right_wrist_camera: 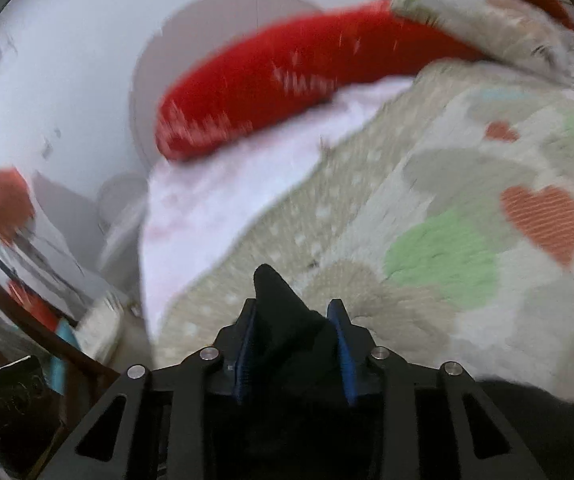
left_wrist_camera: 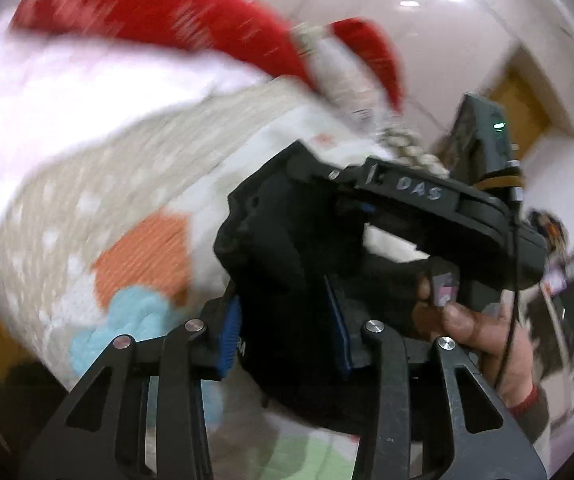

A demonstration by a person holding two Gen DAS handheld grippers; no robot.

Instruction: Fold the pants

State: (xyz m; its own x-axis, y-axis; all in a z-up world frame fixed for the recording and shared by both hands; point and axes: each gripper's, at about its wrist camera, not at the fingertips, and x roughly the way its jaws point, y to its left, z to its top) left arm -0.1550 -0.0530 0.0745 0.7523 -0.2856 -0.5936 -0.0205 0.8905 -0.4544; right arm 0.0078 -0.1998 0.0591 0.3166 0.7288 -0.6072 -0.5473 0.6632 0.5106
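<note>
The black pants are bunched between the blue pads of my left gripper, which is shut on them and holds them above the bed. In the right wrist view my right gripper is shut on a black fold of the pants that sticks up between its blue pads. In the left wrist view the other hand-held gripper, marked "DAS", sits close behind the cloth, held by a hand. Both views are motion-blurred.
A bed with a beige blanket patterned with orange and green hearts lies below. A white sheet and red pillows lie at the far end. A wooden door and shelves stand at the right of the left wrist view.
</note>
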